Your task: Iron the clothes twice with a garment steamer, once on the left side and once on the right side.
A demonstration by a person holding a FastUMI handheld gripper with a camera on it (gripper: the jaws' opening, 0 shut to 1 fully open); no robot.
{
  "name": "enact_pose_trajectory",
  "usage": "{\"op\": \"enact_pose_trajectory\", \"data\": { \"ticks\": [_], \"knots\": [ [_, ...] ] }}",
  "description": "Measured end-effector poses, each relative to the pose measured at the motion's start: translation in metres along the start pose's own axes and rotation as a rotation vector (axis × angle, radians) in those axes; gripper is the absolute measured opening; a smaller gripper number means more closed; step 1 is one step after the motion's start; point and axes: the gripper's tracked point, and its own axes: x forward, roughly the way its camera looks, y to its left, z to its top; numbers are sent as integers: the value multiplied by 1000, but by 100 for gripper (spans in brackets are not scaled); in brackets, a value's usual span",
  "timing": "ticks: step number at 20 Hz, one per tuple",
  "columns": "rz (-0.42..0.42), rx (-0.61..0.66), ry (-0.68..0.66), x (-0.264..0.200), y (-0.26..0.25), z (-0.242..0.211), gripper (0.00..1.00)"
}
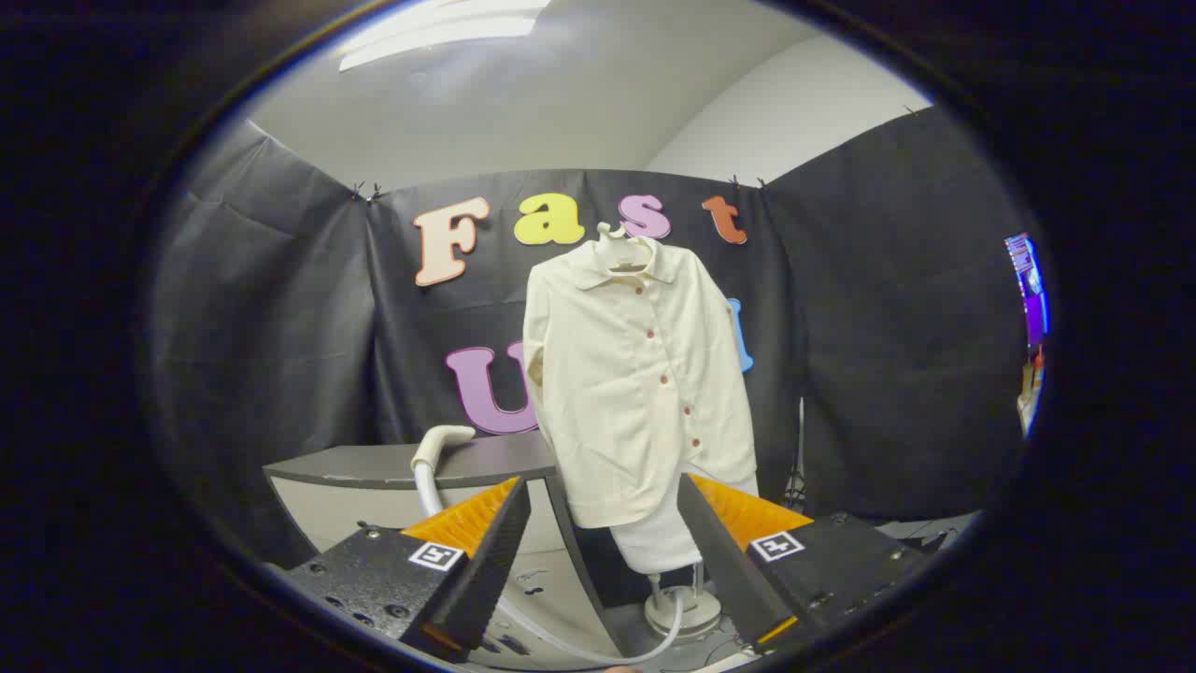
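The jaws of the gripper are seen spread wide apart, and nothing is held between them. The steamer head is found beyond the left finger, a pale curved nozzle that appears to rest at the near edge of the grey surface; whether it lies on the surface or is propped beside it cannot be told. A pale hose is traced down from the nozzle, under the fingers and round to a round base on the floor.

Beyond the fingers, and framed between them, the cream shirt is hung on a hanger over a white dress form, buttoned down the front and upright. Its lower hem is seen just above the fingertips. The shirt is well apart from the steamer head.

The step in hand is judged to be the first: the steamer is not yet grasped and no pass over the cloth has been begun. For the next move, the jaws would need to be swung left towards the nozzle, set around its neck and closed, before the left side of the shirt can be treated. Care would be called for so that the hose is not snagged.
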Motion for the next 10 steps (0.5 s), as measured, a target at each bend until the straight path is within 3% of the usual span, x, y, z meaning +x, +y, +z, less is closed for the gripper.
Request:
{"op": "enact_pose_trajectory", "data": {
  "ticks": [10],
  "knots": [
    [13,-8,-2,3,14,9,96]
  ]
}}
